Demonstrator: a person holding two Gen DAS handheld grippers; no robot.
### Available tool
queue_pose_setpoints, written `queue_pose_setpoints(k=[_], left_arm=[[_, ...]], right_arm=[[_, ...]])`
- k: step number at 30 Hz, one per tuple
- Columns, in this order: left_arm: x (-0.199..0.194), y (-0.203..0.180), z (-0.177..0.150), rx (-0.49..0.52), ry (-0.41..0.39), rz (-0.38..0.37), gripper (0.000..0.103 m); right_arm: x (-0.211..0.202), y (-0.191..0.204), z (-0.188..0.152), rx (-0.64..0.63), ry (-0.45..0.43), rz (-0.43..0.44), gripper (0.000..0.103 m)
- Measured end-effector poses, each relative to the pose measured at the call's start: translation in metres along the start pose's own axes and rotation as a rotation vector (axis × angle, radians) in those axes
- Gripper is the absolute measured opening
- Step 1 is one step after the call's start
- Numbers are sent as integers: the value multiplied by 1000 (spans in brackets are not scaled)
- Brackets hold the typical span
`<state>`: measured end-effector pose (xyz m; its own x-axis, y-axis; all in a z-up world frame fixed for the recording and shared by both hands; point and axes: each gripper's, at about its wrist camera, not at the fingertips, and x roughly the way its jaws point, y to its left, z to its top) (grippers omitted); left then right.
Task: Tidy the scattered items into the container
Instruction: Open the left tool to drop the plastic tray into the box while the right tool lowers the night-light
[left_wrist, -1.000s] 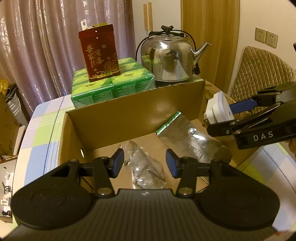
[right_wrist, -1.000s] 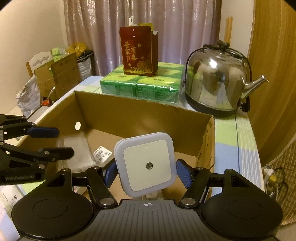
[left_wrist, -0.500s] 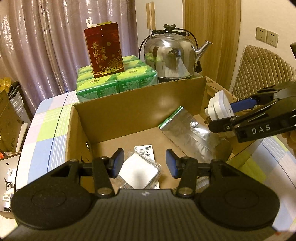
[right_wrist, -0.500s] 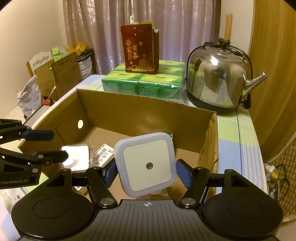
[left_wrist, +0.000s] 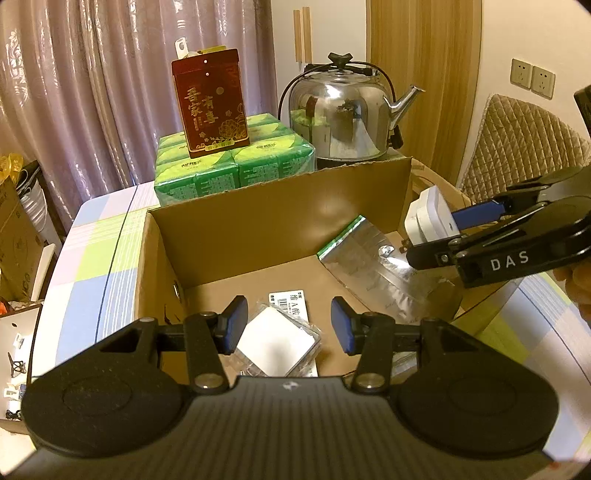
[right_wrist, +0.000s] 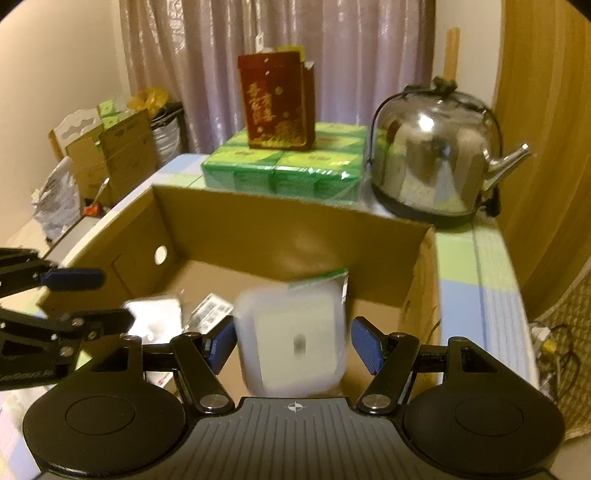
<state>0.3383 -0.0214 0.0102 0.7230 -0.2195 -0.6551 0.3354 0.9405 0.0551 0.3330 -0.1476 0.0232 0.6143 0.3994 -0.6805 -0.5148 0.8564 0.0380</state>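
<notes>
An open cardboard box (left_wrist: 280, 221) stands on the checked table. Over its right side my right gripper (right_wrist: 293, 343) is opening its jaws. The white square night light (right_wrist: 295, 339) sits between the pads, blurred and slipping down, with a gap at the right pad. From the left wrist view the night light (left_wrist: 428, 218) shows at the tips of the right gripper (left_wrist: 432, 236). My left gripper (left_wrist: 284, 325) hangs open and empty above the box's near left part. Below it lie a white packet in clear wrap (left_wrist: 277, 339) and a label slip (left_wrist: 291, 302). A silver foil bag (left_wrist: 376, 266) leans in the box's right corner.
Behind the box stand green tissue packs (left_wrist: 236, 166) with a red carton (left_wrist: 210, 99) on top and a steel kettle (left_wrist: 340, 118). A padded chair (left_wrist: 524, 147) is at the right. Cardboard boxes and bags (right_wrist: 110, 155) crowd the floor at the left.
The right gripper's jaws have widened and the night light, sharp and held before, now blurs downward between them. The left gripper has drawn back a little over the box.
</notes>
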Motion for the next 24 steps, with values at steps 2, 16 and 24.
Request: queue_pose_setpoints(k=[2,16,24], left_arm=[[-1,1,0,-4,-2,3,45],[-24,5,-6,-33,-20,15,48],[-49,5,-10,-48,-32,27,49]], right_arm=[[-2,-2,2,10,-12,0,88],[-34,-12,-8,70,-33,-9,88],[-66,-1,-9,61,-63,-5,88]])
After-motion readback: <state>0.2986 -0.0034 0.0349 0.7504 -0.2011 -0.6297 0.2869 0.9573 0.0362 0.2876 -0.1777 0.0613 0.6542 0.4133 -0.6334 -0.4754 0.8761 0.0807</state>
